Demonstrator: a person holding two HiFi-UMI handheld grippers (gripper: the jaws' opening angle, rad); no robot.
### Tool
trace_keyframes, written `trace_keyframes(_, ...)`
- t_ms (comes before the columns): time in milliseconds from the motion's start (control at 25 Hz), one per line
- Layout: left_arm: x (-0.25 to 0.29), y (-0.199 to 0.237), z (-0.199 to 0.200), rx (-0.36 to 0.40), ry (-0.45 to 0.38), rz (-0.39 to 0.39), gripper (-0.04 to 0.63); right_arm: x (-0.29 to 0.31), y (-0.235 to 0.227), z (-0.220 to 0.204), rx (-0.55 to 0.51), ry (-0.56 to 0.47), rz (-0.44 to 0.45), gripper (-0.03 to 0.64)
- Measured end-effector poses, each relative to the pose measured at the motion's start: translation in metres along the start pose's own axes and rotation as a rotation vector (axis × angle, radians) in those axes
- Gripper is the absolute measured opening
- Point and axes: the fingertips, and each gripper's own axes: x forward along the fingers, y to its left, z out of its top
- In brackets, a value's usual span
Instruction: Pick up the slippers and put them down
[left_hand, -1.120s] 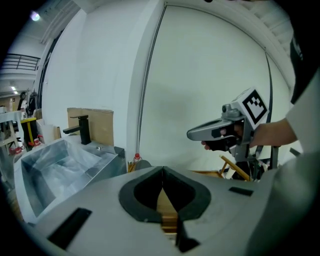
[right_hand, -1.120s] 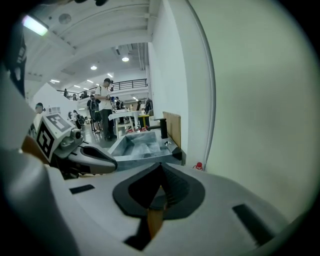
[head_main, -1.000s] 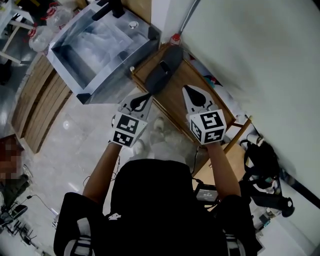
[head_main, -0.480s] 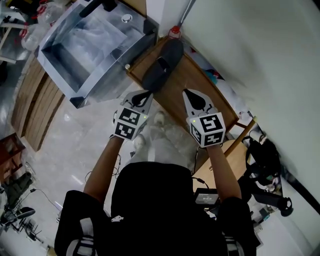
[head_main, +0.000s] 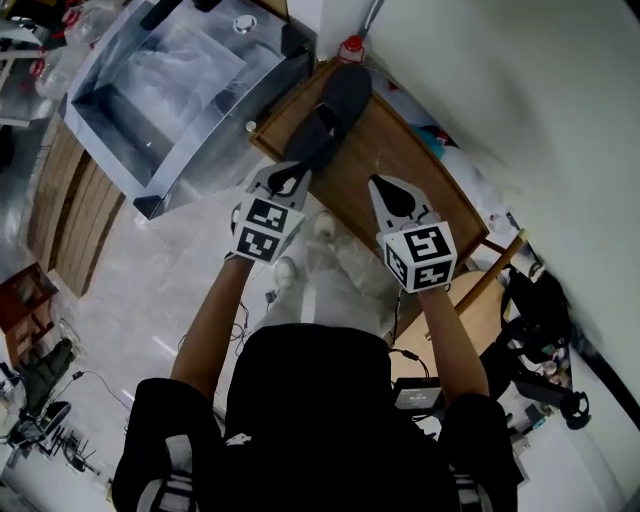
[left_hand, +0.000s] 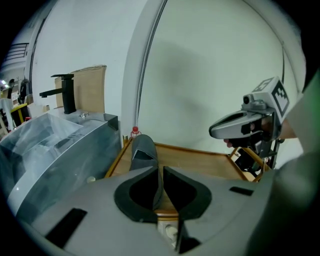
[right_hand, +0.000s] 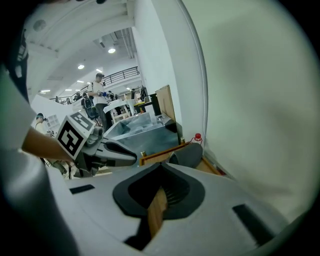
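Observation:
A dark grey slipper (head_main: 332, 108) lies lengthwise over the left side of the wooden table (head_main: 405, 160), toe toward the wall. My left gripper (head_main: 295, 170) is shut on its heel. In the left gripper view the slipper (left_hand: 142, 150) runs away from the left gripper (left_hand: 160, 171), a thin edge of it pinched between the jaws. My right gripper (head_main: 374, 182) hovers over the table's middle, to the right of the slipper, shut and empty. In the right gripper view the right gripper (right_hand: 160, 165) has the slipper (right_hand: 189, 153) just beyond it and the left gripper (right_hand: 120, 154) at its left.
A steel sink basin (head_main: 160, 90) wrapped in plastic stands against the table's left edge, with a black faucet (left_hand: 65, 92) behind it. A red-capped bottle (head_main: 350, 47) sits at the table's far corner by the white wall. A black bag (head_main: 535, 310) lies at the right.
Both grippers have come down toward the table. The slipper has sunk with the left gripper, which stays shut on it.

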Motion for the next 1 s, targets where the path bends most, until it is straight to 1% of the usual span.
trace_keyframes(200, 0.016, 0.008, -0.003, 0.021, 0.013, 0.013, 0.008, 0.007, -0.005, -0.009, -0.004, 0.018, 0.005, -0.002)
trace_keyframes(440, 0.035, 0.011, -0.007, 0.007, 0.030, 0.021, 0.009, 0.014, -0.012, -0.020, 0.007, 0.035, 0.007, -0.002)
trace_keyframes(480, 0.039, 0.011, -0.008, 0.005, 0.035, 0.016, 0.018, 0.015, -0.014, -0.022, 0.006, 0.041, 0.008, -0.002)
trace_keyframes(560, 0.047, 0.013, -0.009, 0.000, 0.044, 0.010, 0.088, 0.019, -0.016, -0.027, 0.004, 0.051, 0.013, -0.002)
trace_keyframes(760, 0.064, 0.023, -0.014, 0.022, 0.073, 0.033, 0.126, 0.026, -0.021, -0.039, 0.005, 0.074, 0.025, -0.002)
trace_keyframes(1000, 0.083, 0.028, -0.019, 0.044, 0.106, 0.029, 0.184, 0.034, -0.031, -0.048, 0.021, 0.083, 0.030, -0.002)
